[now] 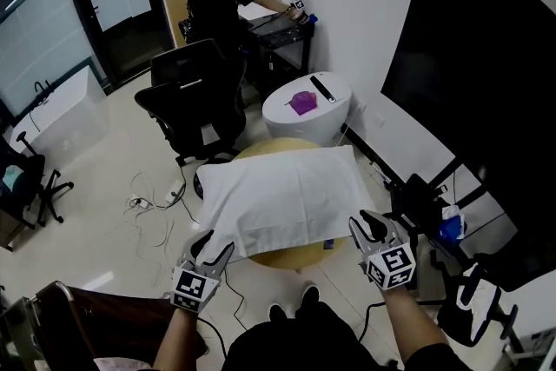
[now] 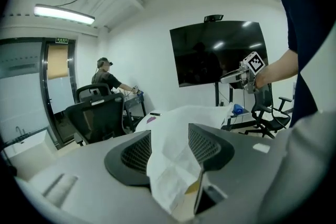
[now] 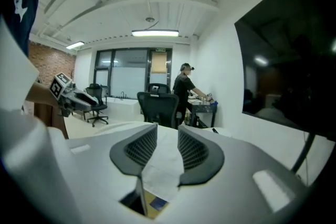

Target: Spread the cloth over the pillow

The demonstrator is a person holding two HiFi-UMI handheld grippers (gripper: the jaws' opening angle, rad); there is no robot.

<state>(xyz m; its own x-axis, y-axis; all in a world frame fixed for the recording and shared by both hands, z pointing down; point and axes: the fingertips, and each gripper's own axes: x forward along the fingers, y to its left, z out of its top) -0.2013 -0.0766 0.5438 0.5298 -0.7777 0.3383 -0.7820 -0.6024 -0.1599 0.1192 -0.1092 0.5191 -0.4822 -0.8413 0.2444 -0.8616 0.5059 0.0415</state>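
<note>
Step in hand: cloth up and stretched, about to be laid down. Left gripper (image 1: pixel 211 246) is clamped on one near corner of the white cloth (image 1: pixel 287 191); its own view shows a bunched fold pinched between the pads. Right gripper (image 1: pixel 372 226) is clamped on the other near corner, jaws partly closed with a flat layer of cloth between them. Cloth hangs taut between the two grippers, just above the yellow pillow (image 1: pixel 291 257). It covers most of the pillow; yellow shows past the cloth's near and far edges. A round white table (image 1: pixel 295 130) stands just behind the pillow.

Next move, as I judge it: lower both corners evenly onto the pillow, keep the cloth flat and centred, then open the jaws. Risk: wrinkles, or the cloth landing off-centre.
</note>
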